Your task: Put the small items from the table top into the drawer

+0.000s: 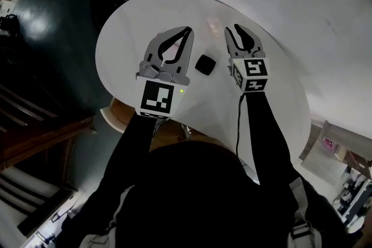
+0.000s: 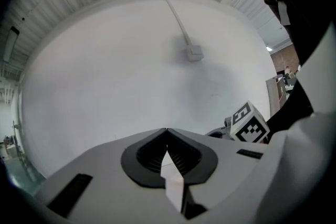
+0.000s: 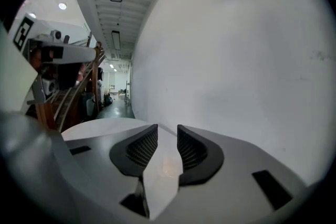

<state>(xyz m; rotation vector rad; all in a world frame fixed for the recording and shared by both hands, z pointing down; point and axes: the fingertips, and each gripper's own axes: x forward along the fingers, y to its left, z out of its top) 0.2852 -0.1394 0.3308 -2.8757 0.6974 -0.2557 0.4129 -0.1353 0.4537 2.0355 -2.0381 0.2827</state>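
A round white table (image 1: 128,38) fills the middle of the head view, with a white wall on its far side. The left gripper (image 1: 189,29) and the right gripper (image 1: 234,29) are both held over it, pointing away from the person. The left gripper's jaws are closed tip to tip and hold nothing. The right gripper's jaws stand a little apart, with only bare table between them.

The one clear task item is a small black square item (image 1: 204,64). It lies on the table between the two grippers, nearer the person than either pair of jaw tips and touching neither.

The step in hand looks like the approach to a pick. The right gripper is the readier one. It would likely need to draw back toward the near side, spread wider and come down around the item.

No view shows the drawer. A wooden shape (image 1: 116,116) shows below the table's near left edge, but it cannot be identified. A small white block on a cord (image 2: 194,52) shows in the left gripper view, and it is unclear whether it lies on the table.
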